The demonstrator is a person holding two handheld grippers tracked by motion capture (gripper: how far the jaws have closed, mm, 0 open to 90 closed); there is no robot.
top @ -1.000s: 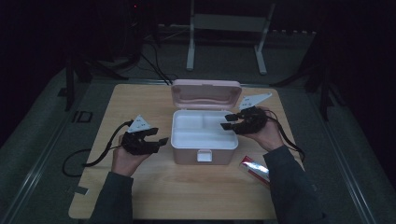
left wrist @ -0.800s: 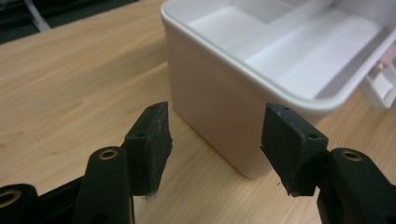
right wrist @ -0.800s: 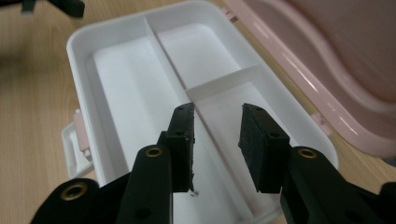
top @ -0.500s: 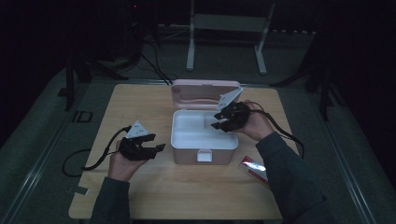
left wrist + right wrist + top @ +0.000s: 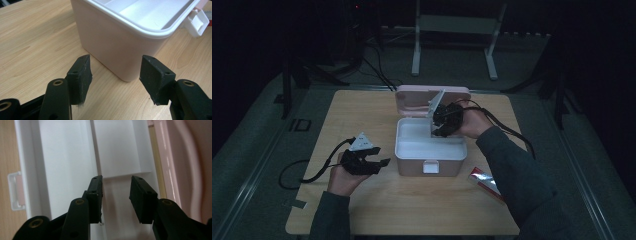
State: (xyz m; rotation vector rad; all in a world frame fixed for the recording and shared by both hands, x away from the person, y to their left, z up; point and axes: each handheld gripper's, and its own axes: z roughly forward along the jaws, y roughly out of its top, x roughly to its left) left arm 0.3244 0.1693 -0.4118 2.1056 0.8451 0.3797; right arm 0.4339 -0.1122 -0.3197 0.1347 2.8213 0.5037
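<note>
Pink plastic box (image 5: 429, 152) mid-table, lid (image 5: 419, 98) up at 12 o'clock, smooth white tray inside, right gripper (image 5: 441, 121) tipped down over it, jaws just narrowing on nothing, left gripper (image 5: 379, 163) at 9 o'clock, jaws apart, empty, wooden table (image 5: 362, 210), shiny red packet (image 5: 486, 181) at 4 o'clock

Dim lab: lone wooden table (image 5: 362, 120), floor cables (image 5: 377, 70).

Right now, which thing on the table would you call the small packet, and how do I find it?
Start at the pale pink plastic box with its lid open, mid-table. The red and silver foil packet lies flat on the wooden tabletop off its front right corner, the sole shiny thing there.
</note>
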